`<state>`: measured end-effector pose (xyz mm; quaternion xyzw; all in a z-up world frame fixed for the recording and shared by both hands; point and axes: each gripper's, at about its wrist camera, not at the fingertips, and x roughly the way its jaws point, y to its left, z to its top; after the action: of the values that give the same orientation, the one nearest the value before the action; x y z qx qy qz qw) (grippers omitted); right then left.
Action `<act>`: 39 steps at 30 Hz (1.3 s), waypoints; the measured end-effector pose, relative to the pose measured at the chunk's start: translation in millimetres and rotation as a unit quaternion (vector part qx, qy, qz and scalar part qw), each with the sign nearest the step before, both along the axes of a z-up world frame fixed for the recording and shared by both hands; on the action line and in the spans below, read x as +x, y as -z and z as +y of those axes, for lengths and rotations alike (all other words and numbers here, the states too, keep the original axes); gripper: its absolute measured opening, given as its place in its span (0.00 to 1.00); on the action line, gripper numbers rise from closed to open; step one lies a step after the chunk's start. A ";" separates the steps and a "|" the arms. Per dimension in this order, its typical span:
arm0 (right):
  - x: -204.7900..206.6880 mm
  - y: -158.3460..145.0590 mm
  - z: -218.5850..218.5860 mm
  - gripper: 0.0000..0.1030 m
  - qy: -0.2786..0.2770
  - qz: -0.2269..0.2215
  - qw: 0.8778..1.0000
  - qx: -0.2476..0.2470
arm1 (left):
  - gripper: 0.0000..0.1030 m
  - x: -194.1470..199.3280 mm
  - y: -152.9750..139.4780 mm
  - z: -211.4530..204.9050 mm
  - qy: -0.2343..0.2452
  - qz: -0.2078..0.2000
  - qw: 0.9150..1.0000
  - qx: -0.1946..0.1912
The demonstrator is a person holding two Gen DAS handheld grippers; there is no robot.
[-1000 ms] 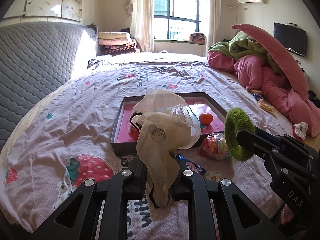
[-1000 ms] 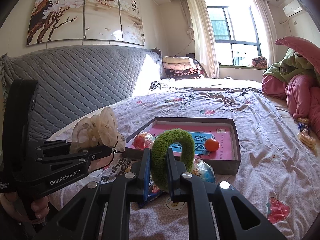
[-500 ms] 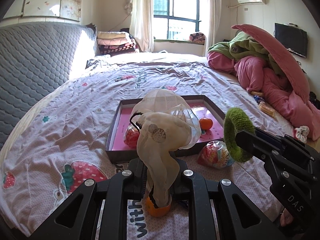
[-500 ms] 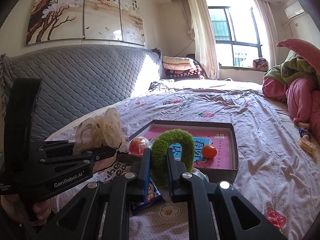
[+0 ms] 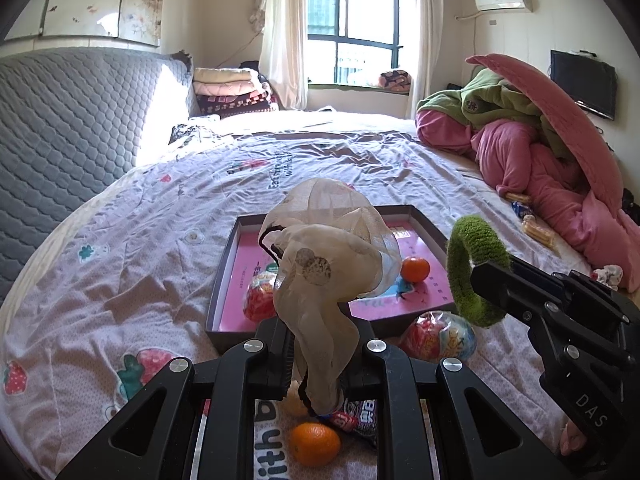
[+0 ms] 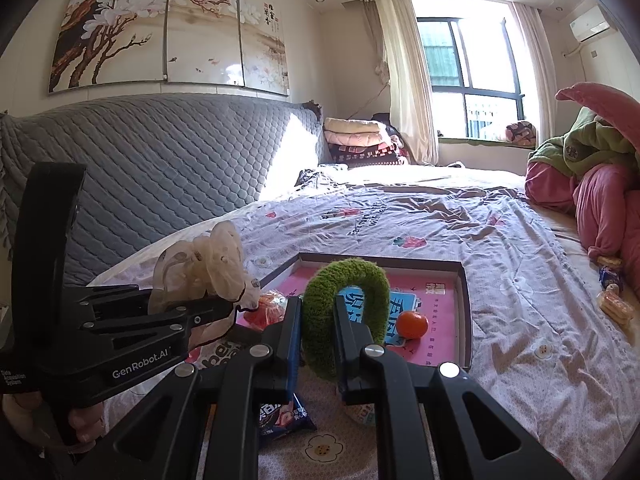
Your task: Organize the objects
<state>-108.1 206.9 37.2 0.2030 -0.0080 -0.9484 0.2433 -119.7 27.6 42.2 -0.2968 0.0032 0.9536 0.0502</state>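
My left gripper point(image 5: 316, 344) is shut on a sheer beige hair tie point(image 5: 332, 264) with a black elastic, held up over the bed in front of the pink-lined tray point(image 5: 222, 276). To its right, my right gripper point(image 5: 480, 280) is shut on a green fuzzy hair ring point(image 5: 476, 228). In the right wrist view the green ring point(image 6: 348, 276) stands upright in the right gripper point(image 6: 318, 320), and the left gripper point(image 6: 236, 308) carries the beige tie point(image 6: 212, 264) at the left. The tray point(image 6: 464, 312) holds an orange point(image 6: 409, 325) and a red snack bag point(image 5: 260, 296).
On the sheet near me lie an orange point(image 5: 314, 444), a dark snack packet point(image 6: 280, 416) and a round snack bag point(image 5: 438, 340). More snacks point(image 5: 536, 228) lie beside a pink and green bedding pile point(image 5: 540, 152). A grey quilted headboard point(image 6: 140, 168) runs along the left.
Both grippers have drawn back a little from the tray, still shut on their hair ties. An orange and a snack packet have come into view under the left gripper.
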 end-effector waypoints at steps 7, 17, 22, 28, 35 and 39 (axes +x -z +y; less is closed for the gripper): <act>-12.3 -2.7 -0.5 0.14 0.002 0.003 1.000 0.001 | 0.18 -18.6 -7.0 0.3 0.003 0.004 1.000 0.001; -36.7 -11.7 4.3 0.14 0.005 0.009 1.000 0.004 | 0.18 -53.7 -19.5 -3.3 0.001 0.003 1.000 0.000; -49.9 -14.1 6.6 0.14 0.008 0.010 1.000 0.006 | 0.18 -69.1 -26.1 -1.7 0.005 0.003 1.000 0.000; -61.4 -16.7 5.5 0.14 0.008 0.012 1.000 0.011 | 0.18 -86.4 -29.7 -0.2 0.003 0.004 1.000 0.001; -76.3 -16.1 3.8 0.14 0.010 0.008 1.000 0.020 | 0.18 -102.9 -23.9 5.4 0.001 -0.005 1.000 -0.001; -86.5 -13.7 4.9 0.14 0.017 0.003 1.000 0.023 | 0.18 -111.6 -16.2 10.2 0.000 -0.013 1.000 -0.003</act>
<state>-194.6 211.8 50.9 0.2059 0.0109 -0.9529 0.2227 -231.3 37.8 58.3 -0.3091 0.0051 0.9497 0.0495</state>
